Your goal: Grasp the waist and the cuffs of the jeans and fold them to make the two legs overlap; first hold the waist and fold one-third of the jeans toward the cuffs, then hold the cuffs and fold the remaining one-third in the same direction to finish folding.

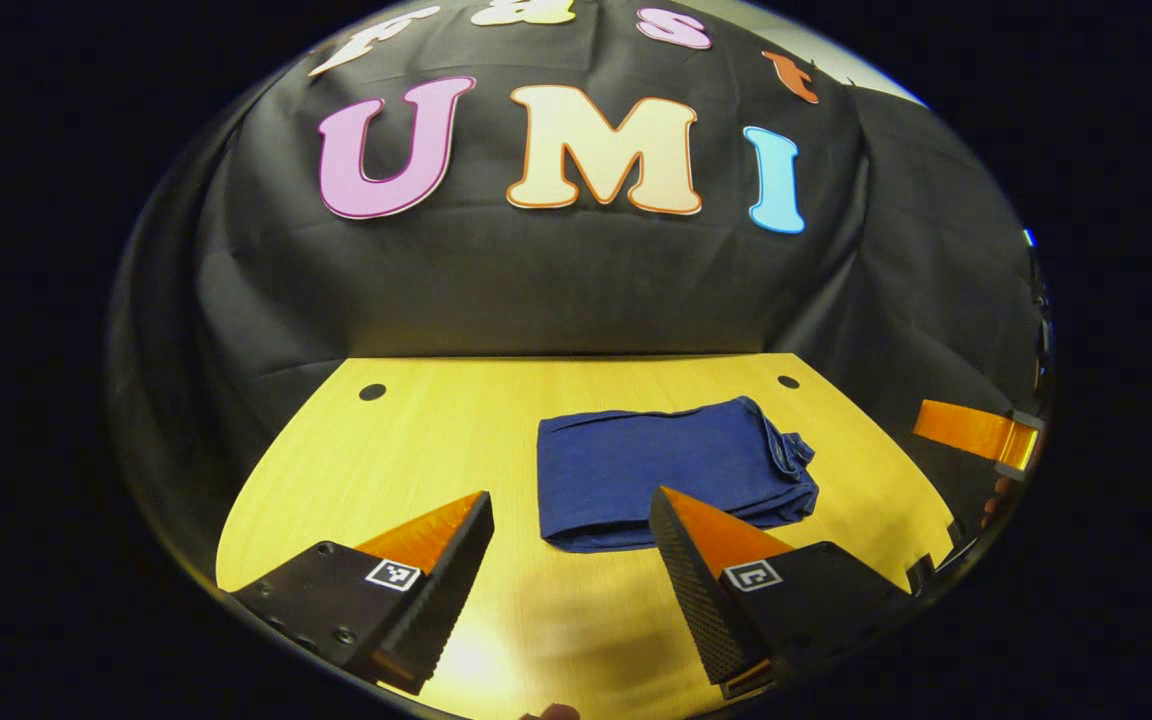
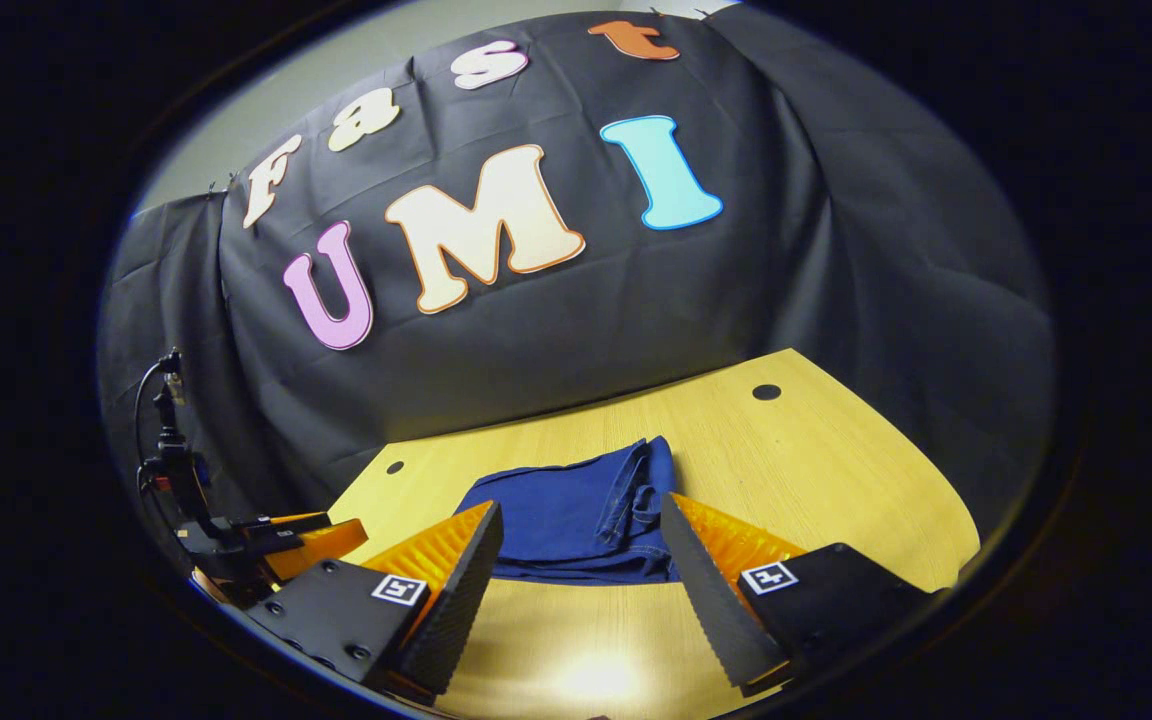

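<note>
- One pair of dark blue jeans (image 1: 671, 468) lies folded into a compact, roughly rectangular bundle on the wooden table (image 1: 436, 440), ahead of both grippers.
- In the left gripper view the bundle's long axis runs side to side; a smooth folded edge sits toward the left, and the bunched, layered ends with seams point right.
- In the right gripper view the jeans (image 2: 576, 520) lie just beyond the fingertips, stitched hems and layered edges toward the right finger, the smoother folded part stretching left.
- The left gripper (image 1: 572, 512) has its fingers spread wide, nothing between them; the near edge of the jeans shows in the gap, and the right finger's tip overlaps that edge in the picture, contact unclear.
- The right gripper (image 2: 581, 512) also stands wide open and holds nothing; both fingertips frame the bundle's near edge, and whether they touch the cloth I cannot tell.
- The other gripper (image 2: 266, 540) shows far left of the right gripper's fingers, off the table's corner.
</note>
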Tool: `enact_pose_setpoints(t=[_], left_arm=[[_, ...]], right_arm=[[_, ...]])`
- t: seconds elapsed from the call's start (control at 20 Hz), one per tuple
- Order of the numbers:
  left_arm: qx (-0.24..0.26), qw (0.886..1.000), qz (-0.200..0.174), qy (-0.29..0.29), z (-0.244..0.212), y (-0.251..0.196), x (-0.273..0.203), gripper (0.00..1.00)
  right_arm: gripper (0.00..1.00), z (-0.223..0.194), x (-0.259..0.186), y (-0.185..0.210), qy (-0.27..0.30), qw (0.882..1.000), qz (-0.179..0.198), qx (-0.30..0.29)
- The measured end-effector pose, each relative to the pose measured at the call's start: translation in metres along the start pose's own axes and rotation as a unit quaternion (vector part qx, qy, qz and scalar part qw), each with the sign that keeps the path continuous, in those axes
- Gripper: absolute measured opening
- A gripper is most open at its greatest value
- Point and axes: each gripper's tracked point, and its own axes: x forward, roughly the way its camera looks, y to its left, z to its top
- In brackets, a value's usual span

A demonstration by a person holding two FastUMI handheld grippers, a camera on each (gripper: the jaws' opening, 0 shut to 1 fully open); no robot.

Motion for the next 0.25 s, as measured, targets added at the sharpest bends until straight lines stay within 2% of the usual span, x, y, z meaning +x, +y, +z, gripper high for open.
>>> enact_pose_setpoints(t=[0.25], left_arm=[[-0.004,1.000,-0.019,0.003,0.002,0.014,0.003,0.94]], right_arm=[[0.98,0.006,-0.007,0.004,-0.011,1.000,-0.020,-0.003]])
